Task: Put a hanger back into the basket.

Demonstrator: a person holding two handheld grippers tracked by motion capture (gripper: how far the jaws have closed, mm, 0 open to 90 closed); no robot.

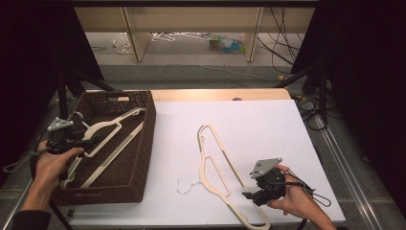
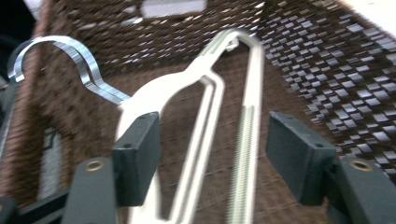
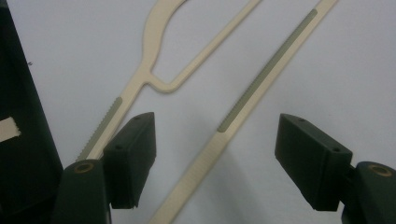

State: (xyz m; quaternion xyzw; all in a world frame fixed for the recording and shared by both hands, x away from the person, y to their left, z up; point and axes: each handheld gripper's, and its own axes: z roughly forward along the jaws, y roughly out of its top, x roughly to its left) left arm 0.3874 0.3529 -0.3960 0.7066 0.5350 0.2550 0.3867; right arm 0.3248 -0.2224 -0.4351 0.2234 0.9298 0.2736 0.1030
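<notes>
While one hanger [image 1: 107, 139] lies in the basket [image 1: 143, 158] between the left gripper's [image 1: 88, 142] wide jaws, unheld, the right gripper [image 1: 249, 195] straddles the table's hanger [image 1: 215, 167], jaws wide, ungripped.

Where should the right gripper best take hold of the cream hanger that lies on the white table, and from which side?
Probably on the straight bottom bar of the hanger, from above. The hanger lies flat on the white table, so only a thin bar offers opposite edges. In the right gripper view this bar already runs between the open jaws of the right gripper, with bare surface on both sides.

Black drapes [image 1: 28, 52], grey floor [image 1: 191, 72], wooden shelf legs [image 1: 136, 40]
</notes>
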